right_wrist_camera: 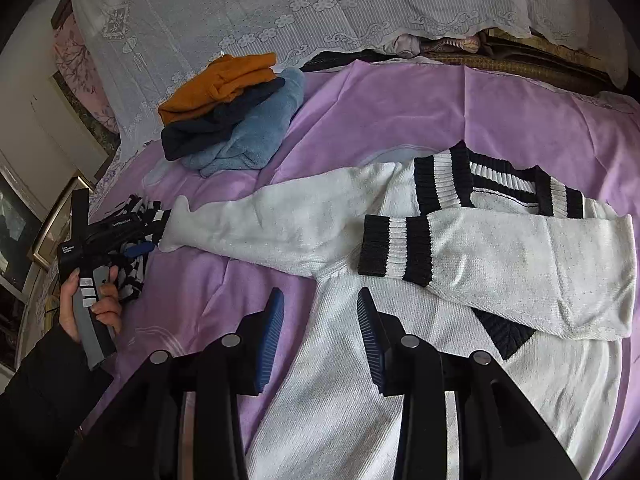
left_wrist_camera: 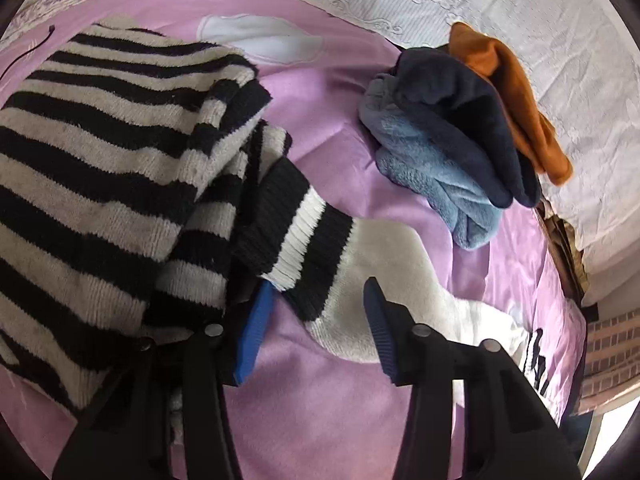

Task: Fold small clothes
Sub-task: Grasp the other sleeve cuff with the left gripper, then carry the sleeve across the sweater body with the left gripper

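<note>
1. Left wrist view, far left: a striped top in black and white lies heaped on the purple sheet, and its edge hangs over the left finger of the left tongs.
2. The left tongs stand about half wide. The black cuff of the white sweater lies between the tips, and bare sheet shows between the pads, which do not press on it.
3. From the cuff, the sweater's sleeve runs down to the right, passing under the right finger.
4. Further right is a stack of folded pieces in light blue, navy and orange. It sits where the sheet meets the lace cover.
5. Right wrist view, far left: a hand in a dark sleeve grips the handle of the left tongs, which sit at the end of the outstretched sleeve, with the striped top beneath them.
6. The stack lies up and to the left, well apart from the sweater.
7. In the middle, the right tongs are about half wide and hold nothing. They hang over the sweater's left edge, with sheet under one pad and knit under the other.
8. To the right, the sweater lies flat, front up, with its other sleeve folded across the chest and its cuff pointing left.
9. The lace cover runs along the top.
</note>
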Tool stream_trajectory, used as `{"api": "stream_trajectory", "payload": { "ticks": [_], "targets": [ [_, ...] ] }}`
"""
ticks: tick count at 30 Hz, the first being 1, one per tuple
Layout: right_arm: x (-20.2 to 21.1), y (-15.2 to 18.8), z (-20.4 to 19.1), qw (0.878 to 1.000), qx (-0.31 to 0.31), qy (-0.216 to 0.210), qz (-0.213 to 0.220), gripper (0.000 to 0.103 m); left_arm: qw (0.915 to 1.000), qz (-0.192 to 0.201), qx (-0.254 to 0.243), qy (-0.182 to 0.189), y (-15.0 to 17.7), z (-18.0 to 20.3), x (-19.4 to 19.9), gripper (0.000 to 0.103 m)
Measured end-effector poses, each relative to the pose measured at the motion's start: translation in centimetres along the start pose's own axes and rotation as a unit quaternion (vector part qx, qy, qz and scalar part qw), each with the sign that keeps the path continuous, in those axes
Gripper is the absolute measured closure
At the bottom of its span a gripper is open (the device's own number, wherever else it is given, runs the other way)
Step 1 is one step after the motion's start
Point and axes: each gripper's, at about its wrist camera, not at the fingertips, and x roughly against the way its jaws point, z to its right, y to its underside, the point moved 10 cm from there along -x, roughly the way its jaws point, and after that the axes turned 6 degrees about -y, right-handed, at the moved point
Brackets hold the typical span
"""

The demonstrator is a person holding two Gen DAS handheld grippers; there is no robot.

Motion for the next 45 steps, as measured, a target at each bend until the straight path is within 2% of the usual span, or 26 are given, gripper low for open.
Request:
{"api": "stream_trajectory", "payload": {
  "ticks": [4,6,8,11,15,18,21,22,24,25,28,32,35,36,41,42,45],
  "targets": [
    [0.4,-0.3,0.1,1.0,-0.006,0.001,0.008,0.065,0.9998,0.007,-0.001,-0.017,-0.5,-0.1,-0.3,0.068],
    [0.3,-0.3,0.3,1.0,-0.009,0.001,0.009,0.065,0.9997,0.013,-0.001,-0.021,-0.5,-0.6,0.0,0.086],
    [-0.5,-0.2,0.2,1.0,-0.011,-0.001,0.001,0.065,0.9996,0.019,-0.004,-0.018,-0.6,-0.8,0.6,0.089],
    [-2.8,-0.4,-0.5,1.0,-0.009,-0.009,-0.019,0.065,0.998,0.045,-0.027,-0.035,-1.1,-0.6,2.5,0.09],
    [-6.7,-1.1,-3.2,0.998,-0.003,-0.04,-0.042,0.065,0.9953,0.082,-0.045,-0.023,-2.4,0.8,6.2,0.09],
    [-9.8,-1.1,-3.8,0.998,0.002,-0.029,-0.064,0.065,0.9925,0.101,-0.067,-0.016,-2.9,2.4,8.4,0.091],
    [-13.3,1.1,-3.3,0.99,0.008,-0.01,-0.141,0.063,0.9888,0.116,-0.093,-0.014,-2.5,3.9,9.8,0.092],
    [-13.6,1.7,-3.3,0.989,0.01,-0.01,-0.151,0.063,0.9882,0.117,-0.098,-0.013,-2.2,4.3,10.0,0.092],
    [-12.8,1.6,-3.4,0.99,0.011,-0.017,-0.136,0.064,0.9856,0.125,-0.112,-0.025,-1.7,4.6,10.2,0.092],
    [-12.1,1.1,-3.7,0.992,0.001,-0.029,-0.123,0.064,0.9851,0.125,-0.114,-0.03,-1.5,4.5,10.0,0.092],
    [-10.0,-2.0,-6.4,0.989,-0.03,-0.114,-0.085,0.063,0.9855,0.122,-0.112,-0.033,-1.1,3.9,9.8,0.092],
    [-8.5,-7.5,-12.7,0.969,-0.038,-0.228,-0.085,0.063,0.9824,0.135,-0.128,-0.017,0.0,4.1,10.7,0.092],
    [-8.1,-10.5,-17.8,0.953,-0.026,-0.28,-0.108,0.047,0.9765,0.144,-0.159,-0.021,1.2,4.8,10.8,0.094],
    [-8.3,-10.8,-19.4,0.949,-0.017,-0.29,-0.12,0.042,0.9754,0.144,-0.166,-0.02,1.6,5.0,10.7,0.094],
    [-10.7,-10.0,-23.9,0.944,0.019,-0.284,-0.168,0.042,0.9735,0.134,-0.185,-0.006,3.4,6.1,9.8,0.094],
    [-11.4,-9.6,-24.1,0.944,0.018,-0.276,-0.177,0.046,0.9738,0.132,-0.185,-0.002,3.6,6.2,9.7,0.094],
    [-11.8,-8.1,-23.8,0.942,0.023,-0.274,-0.191,0.07,0.9737,0.128,-0.188,-0.001,4.2,6.4,9.4,0.094]
  ]
}}
